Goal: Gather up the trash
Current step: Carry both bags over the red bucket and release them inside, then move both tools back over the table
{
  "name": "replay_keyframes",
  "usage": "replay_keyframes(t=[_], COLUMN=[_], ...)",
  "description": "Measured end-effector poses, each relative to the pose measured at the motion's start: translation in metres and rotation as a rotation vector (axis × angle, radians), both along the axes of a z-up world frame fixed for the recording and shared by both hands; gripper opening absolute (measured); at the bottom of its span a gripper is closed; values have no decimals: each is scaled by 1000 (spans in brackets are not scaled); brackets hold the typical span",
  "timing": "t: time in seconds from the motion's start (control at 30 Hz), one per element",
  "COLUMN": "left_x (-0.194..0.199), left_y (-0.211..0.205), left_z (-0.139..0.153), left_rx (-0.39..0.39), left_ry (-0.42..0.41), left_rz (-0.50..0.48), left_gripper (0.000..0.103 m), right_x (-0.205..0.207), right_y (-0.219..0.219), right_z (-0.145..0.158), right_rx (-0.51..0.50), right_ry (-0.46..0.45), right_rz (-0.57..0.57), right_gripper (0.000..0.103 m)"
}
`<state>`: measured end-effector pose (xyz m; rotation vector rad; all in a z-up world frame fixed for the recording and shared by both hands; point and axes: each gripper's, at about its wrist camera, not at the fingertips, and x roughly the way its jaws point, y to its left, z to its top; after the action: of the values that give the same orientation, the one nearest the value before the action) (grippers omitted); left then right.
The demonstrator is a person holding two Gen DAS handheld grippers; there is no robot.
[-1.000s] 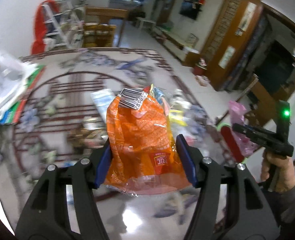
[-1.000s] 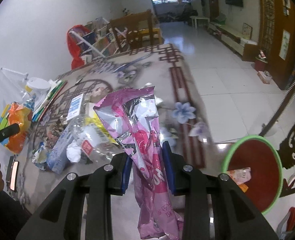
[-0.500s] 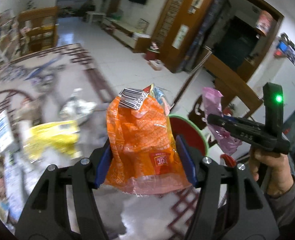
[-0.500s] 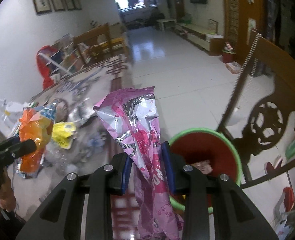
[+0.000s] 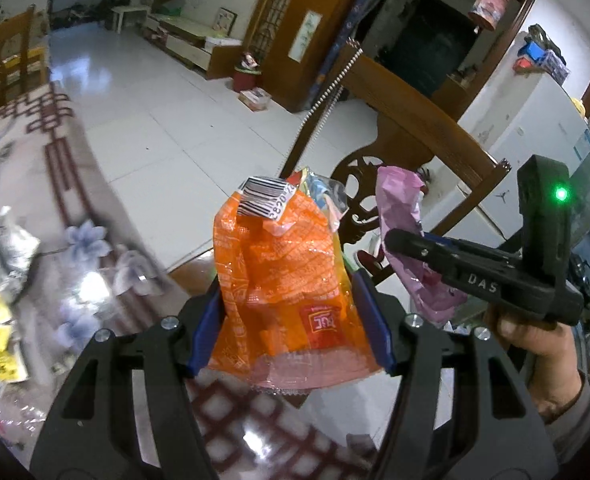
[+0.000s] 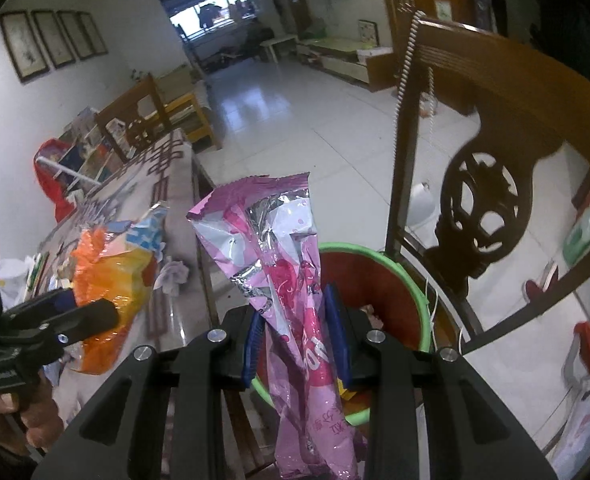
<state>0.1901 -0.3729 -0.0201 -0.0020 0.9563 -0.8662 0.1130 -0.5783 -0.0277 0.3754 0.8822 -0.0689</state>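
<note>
Both hand-held grippers are showing black plastic frames with cut-out windows, silver screw heads and blue pads on the fingers. The right hand-held gripper (image 5: pixel 389 240) is bearing white "DAS" lettering and a glowing green light, and a grey sleeve (image 5: pixel 575 396) is covering the wrist behind it.

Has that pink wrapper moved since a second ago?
Yes. In the right wrist view the pink wrapper, clamped in the right gripper, has swung from over the table to above the green-rimmed bin.
</note>
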Motion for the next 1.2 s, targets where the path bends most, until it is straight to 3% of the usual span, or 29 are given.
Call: replay_keyframes(t=[0.27, 0.57, 0.77, 0.83, 0.9, 1.2], left_x=[8, 8, 13, 11, 9, -2], left_y=[-33, -50, -54, -52, -46, -6], left_z=[-18, -28, -31, -29, -27, -10], left_rx=[-12, 23, 18, 18, 27, 51], left_ry=[63, 47, 59, 44, 23, -40], left_rz=[-46, -71, -50, -53, -48, 36], left_gripper=[61, 65, 86, 86, 95, 98], right_x=[6, 16, 16, 16, 16, 15], right_y=[-26, -32, -28, -29, -31, -18], right_z=[-8, -7, 1, 1, 1, 10], right_rx=[76, 108, 83, 74, 79, 12], right_ry=[-5, -27, -64, -67, -71, -91], right_rz=[-52, -67, -83, -84, -91, -92], right_gripper=[29, 33, 64, 70, 73, 96])
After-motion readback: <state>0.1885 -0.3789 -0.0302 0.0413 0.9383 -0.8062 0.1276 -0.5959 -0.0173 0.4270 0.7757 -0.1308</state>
